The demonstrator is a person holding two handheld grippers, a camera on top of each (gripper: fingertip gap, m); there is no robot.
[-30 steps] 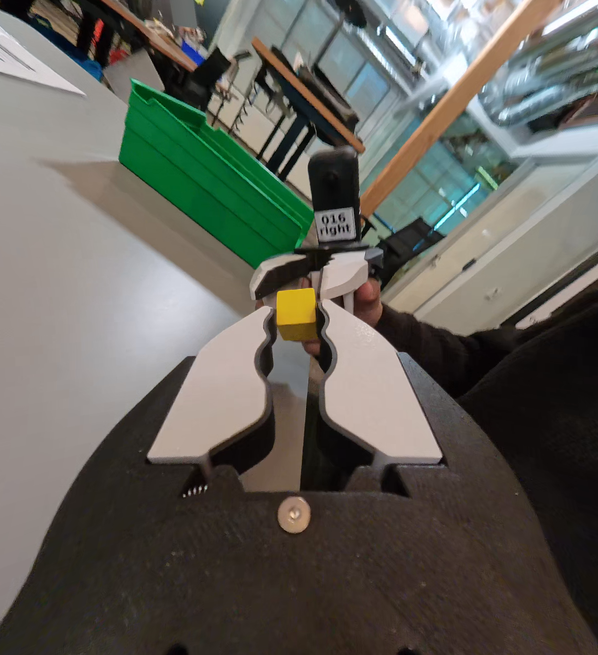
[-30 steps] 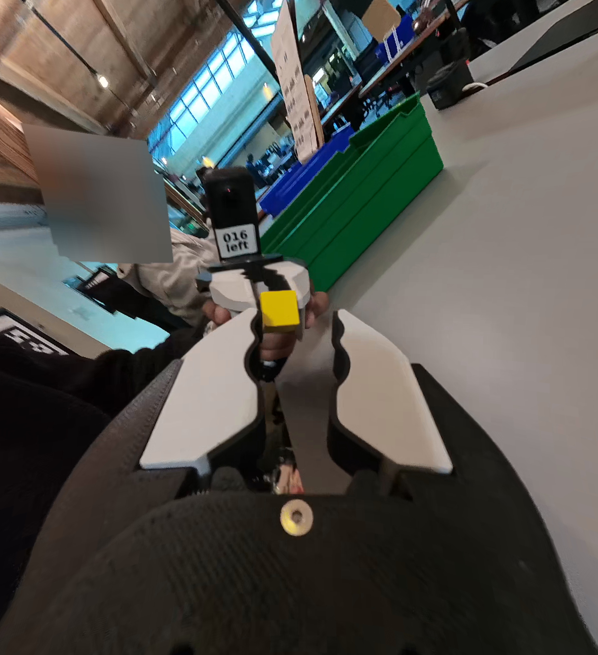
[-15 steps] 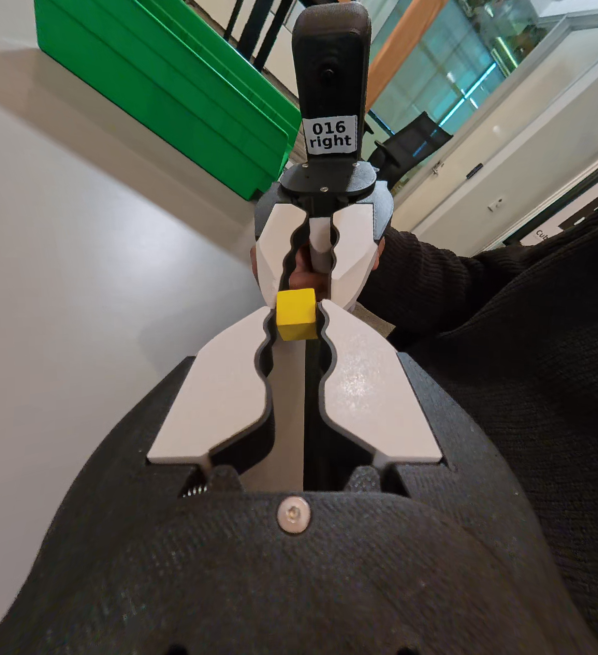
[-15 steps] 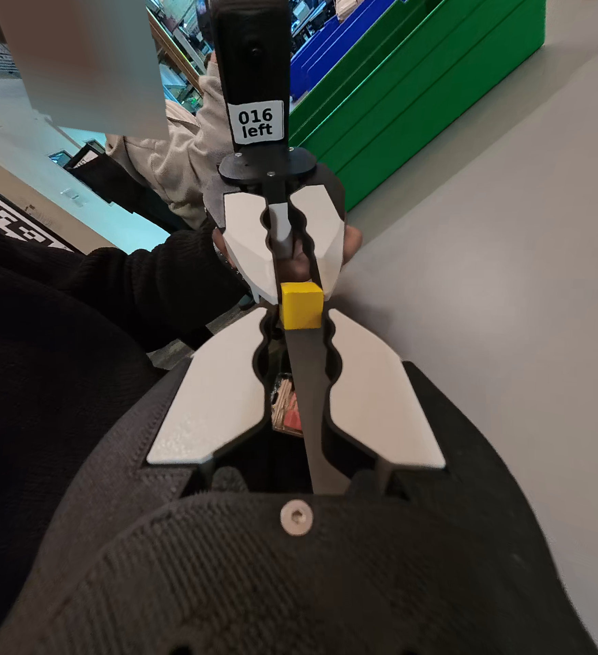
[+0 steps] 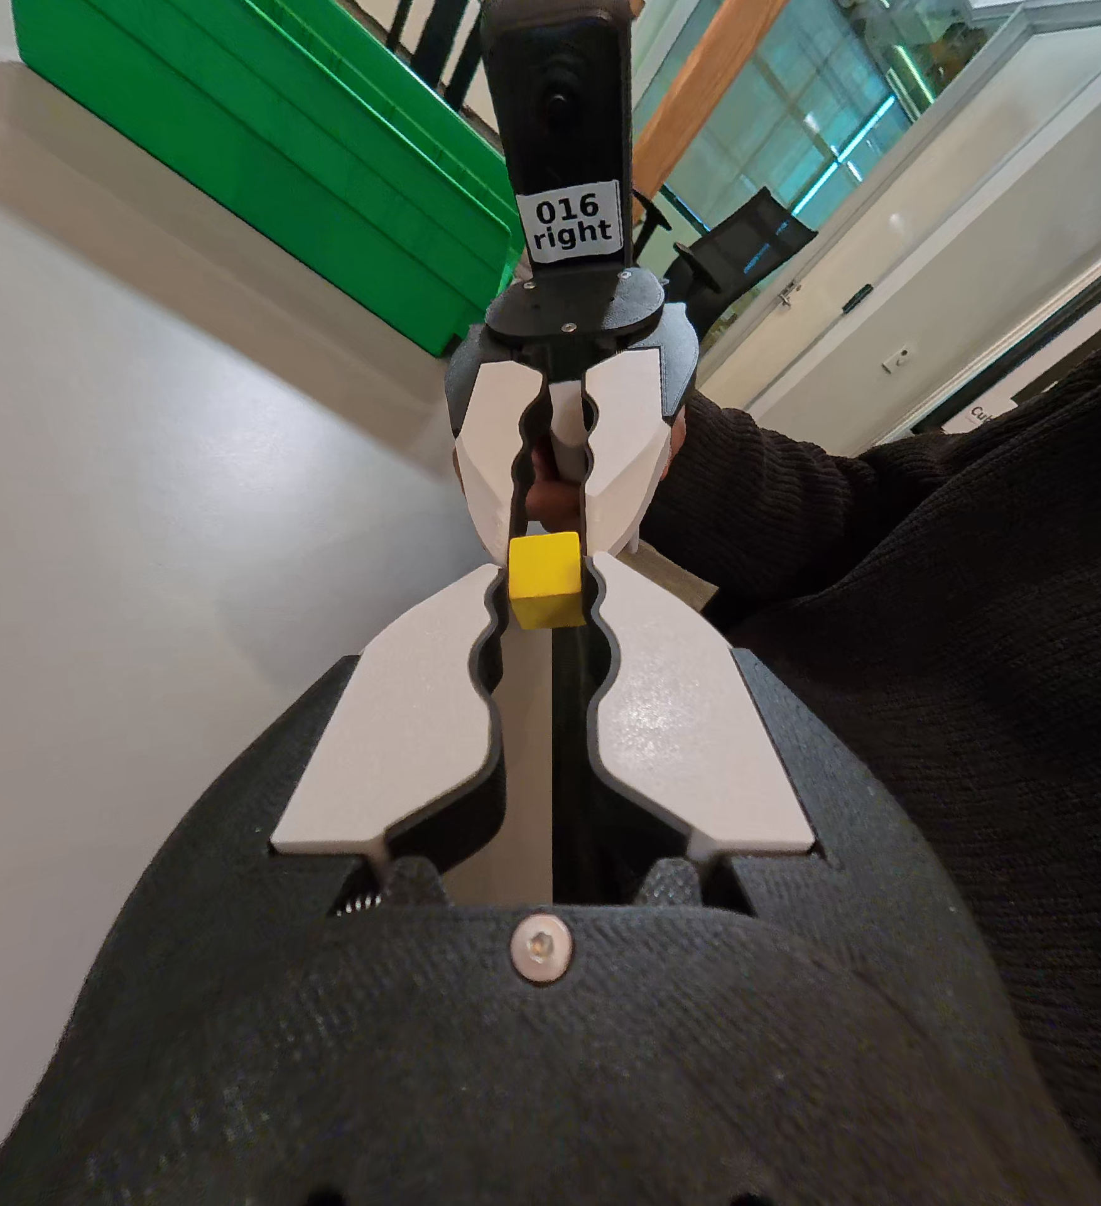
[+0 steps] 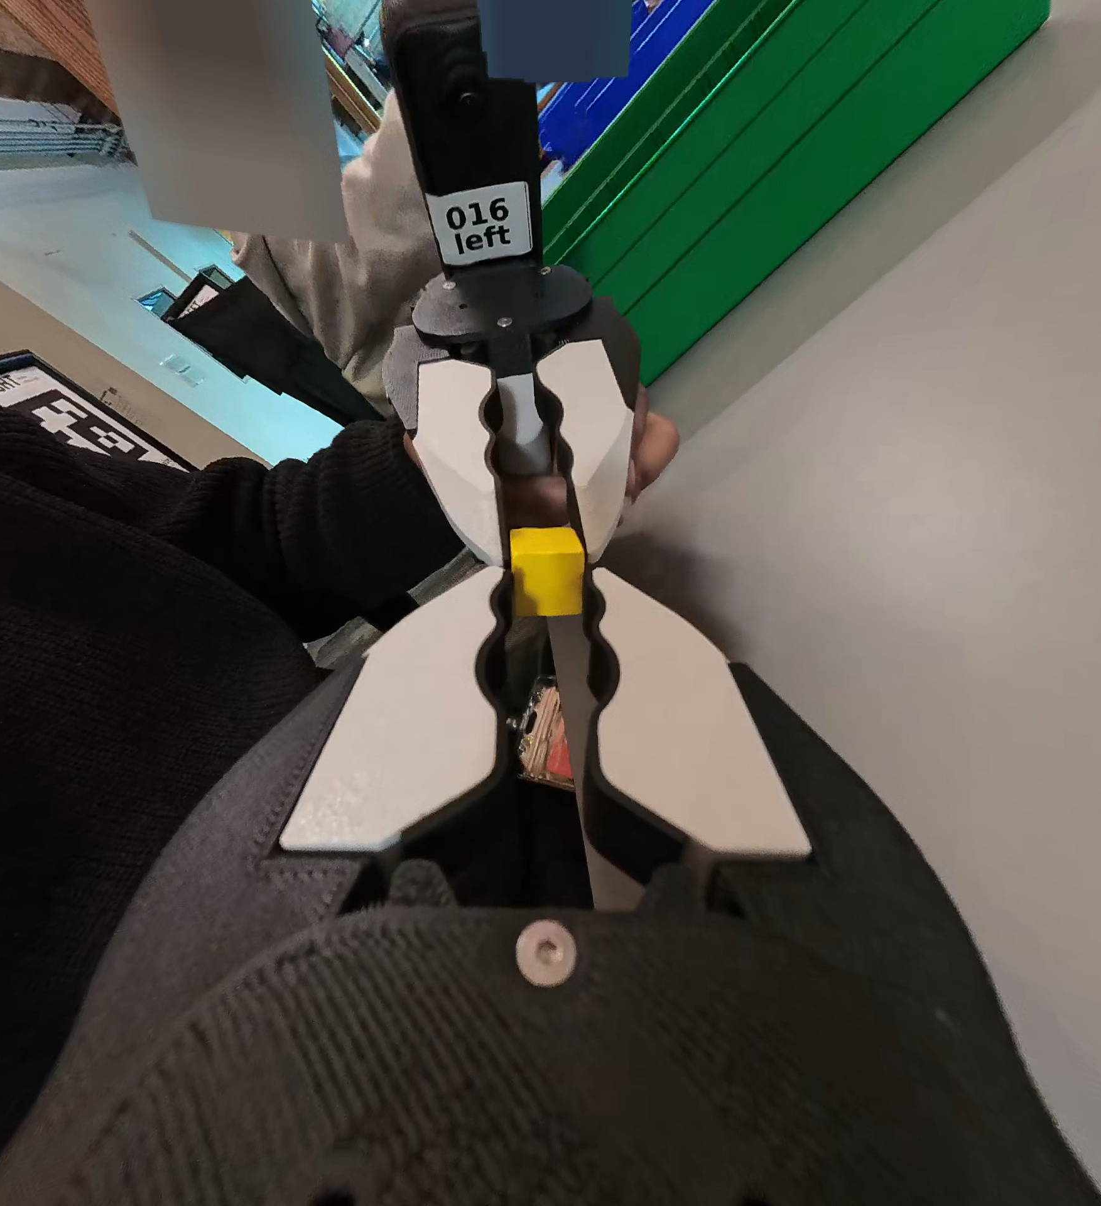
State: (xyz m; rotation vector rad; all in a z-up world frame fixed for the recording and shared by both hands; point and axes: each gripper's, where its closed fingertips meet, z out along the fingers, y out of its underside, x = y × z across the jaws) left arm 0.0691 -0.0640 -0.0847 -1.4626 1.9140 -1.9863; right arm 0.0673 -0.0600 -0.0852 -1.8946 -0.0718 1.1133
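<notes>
Left gripper (image 5: 547,590) and right gripper (image 6: 546,586) both pinch yellow cube (image 5: 544,577), contact faces hidden.

Two wrist cameras face each other at close range above a grey counter (image 5: 143,522), each looking along its own fingers; both views share the yellow cube (image 5: 544,581) and green bins (image 6: 763,196).

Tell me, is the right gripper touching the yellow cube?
Touching. In the right wrist view, the right gripper presses both fingertips against opposite sides of the yellow cube, with no gap visible.
</notes>
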